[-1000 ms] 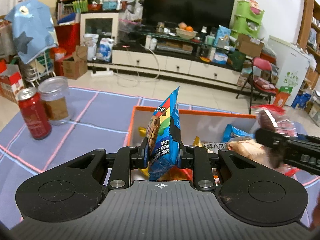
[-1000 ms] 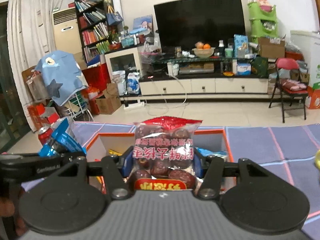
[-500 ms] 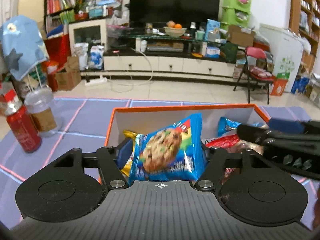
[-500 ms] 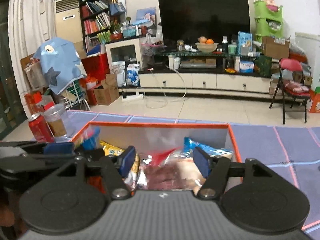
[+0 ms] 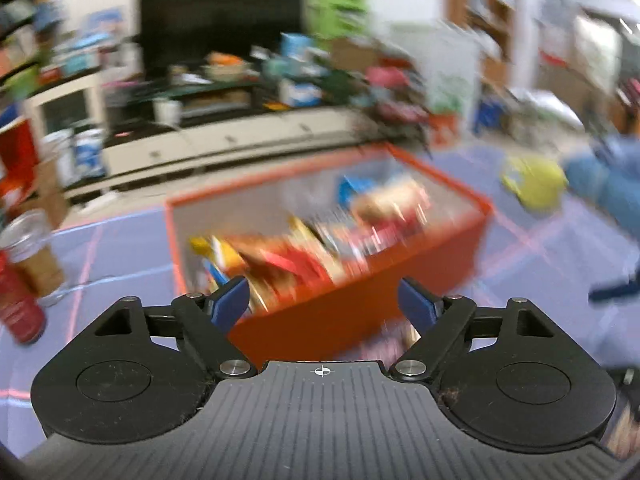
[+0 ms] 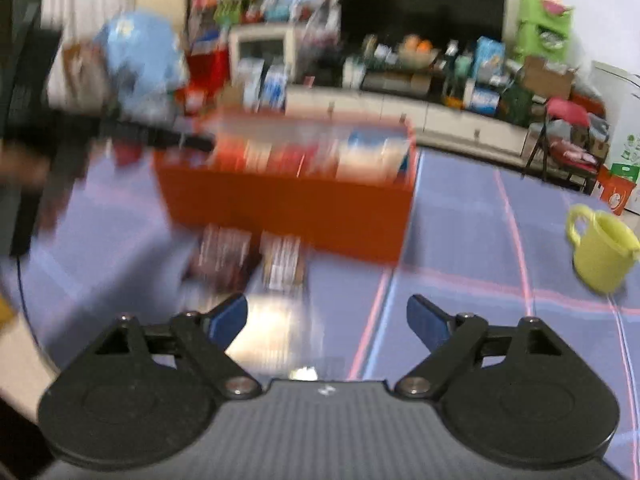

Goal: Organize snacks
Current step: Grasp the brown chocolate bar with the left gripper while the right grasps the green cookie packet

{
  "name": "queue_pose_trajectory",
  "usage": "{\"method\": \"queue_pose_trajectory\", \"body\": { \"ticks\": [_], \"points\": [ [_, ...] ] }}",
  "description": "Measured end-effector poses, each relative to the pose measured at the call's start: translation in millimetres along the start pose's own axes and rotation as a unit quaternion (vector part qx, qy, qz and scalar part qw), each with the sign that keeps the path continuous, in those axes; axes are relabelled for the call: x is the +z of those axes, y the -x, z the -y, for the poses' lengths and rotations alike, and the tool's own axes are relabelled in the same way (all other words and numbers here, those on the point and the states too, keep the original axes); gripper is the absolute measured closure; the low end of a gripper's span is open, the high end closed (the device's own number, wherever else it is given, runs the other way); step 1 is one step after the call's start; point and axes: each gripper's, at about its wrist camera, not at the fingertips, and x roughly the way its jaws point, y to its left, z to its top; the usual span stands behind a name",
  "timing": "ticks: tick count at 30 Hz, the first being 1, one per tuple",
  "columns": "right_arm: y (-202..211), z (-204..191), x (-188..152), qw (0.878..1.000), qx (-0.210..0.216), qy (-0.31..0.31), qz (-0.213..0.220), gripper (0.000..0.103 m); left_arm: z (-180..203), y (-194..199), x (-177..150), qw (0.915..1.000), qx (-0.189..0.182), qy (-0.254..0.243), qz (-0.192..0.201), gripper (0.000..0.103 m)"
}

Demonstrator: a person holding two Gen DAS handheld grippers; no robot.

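An orange box full of snack packets stands on the purple tablecloth; it also shows in the right wrist view. Both views are motion-blurred. My left gripper is open and empty, just in front of the box's near wall. My right gripper is open and empty, further back from the box. Two snack packets lie on the cloth between the box and the right gripper. The left gripper's body shows as a dark blur to the left of the box.
A red can and a clear jar stand left of the box. A yellow cup stands to the right on the cloth; it also shows in the left wrist view. A TV stand and clutter lie beyond.
Both grippers have opened and let their packets go into the box, then pulled back from it. The cookie packet and the red date packet are no longer between the fingers.
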Motion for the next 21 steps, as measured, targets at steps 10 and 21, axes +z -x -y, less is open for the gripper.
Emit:
{"method": "queue_pose_trajectory", "body": {
  "ticks": [10,21],
  "points": [
    [-15.2,-0.6,-15.9,0.998,0.037,-0.013,-0.044,0.014,39.4,-10.0,-29.9,0.9802,-0.089,-0.177,-0.01,0.033],
    [-24.2,4.6,-23.1,0.996,0.05,-0.031,-0.063,0.015,29.6,-67.2,-34.3,0.9857,-0.1,-0.103,-0.088,0.041]
  ]
}}
